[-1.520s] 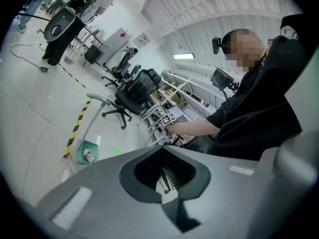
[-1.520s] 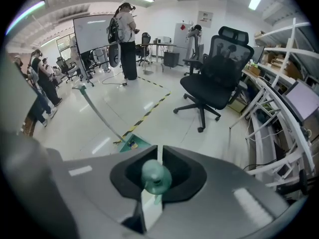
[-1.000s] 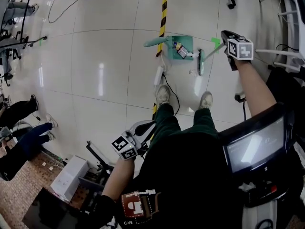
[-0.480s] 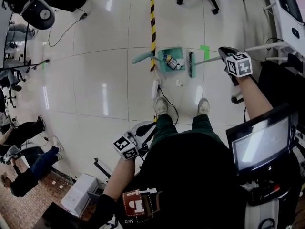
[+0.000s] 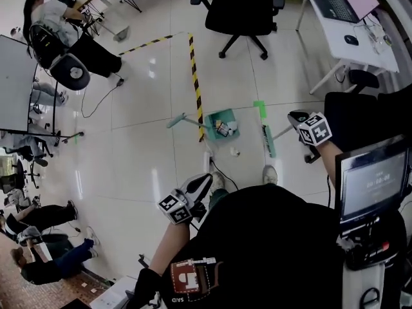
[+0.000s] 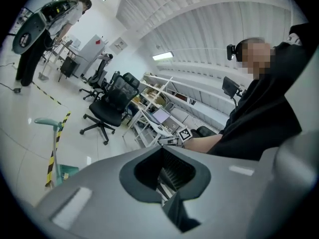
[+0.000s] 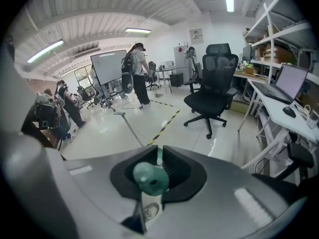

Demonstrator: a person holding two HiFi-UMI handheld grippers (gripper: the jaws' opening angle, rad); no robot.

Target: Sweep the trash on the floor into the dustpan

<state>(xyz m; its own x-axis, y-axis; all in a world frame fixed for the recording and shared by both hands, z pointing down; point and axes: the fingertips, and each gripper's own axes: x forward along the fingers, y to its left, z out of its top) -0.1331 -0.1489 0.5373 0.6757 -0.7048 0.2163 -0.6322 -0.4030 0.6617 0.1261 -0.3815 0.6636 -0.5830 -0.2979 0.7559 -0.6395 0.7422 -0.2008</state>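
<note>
Right gripper (image 7: 157, 166) is closed on the teal-capped broom handle (image 7: 148, 179), and the green broom head (image 5: 267, 140) is set on the floor to the right of the teal dustpan (image 5: 222, 122). Left gripper (image 6: 164, 173) is held low beside the body, its jaws drawn together on nothing. Several pieces of trash are seen inside the dustpan. One small pale scrap (image 5: 235, 152) lies on the floor near it, on the person's side. The task is judged mostly done, with that scrap yet to be swept in. The floor is laid with glossy pale tiles and crossed by yellow-and-black tape (image 5: 193, 63). An office chair (image 5: 241, 11) and a desk (image 5: 338, 34) are placed beyond.
</note>
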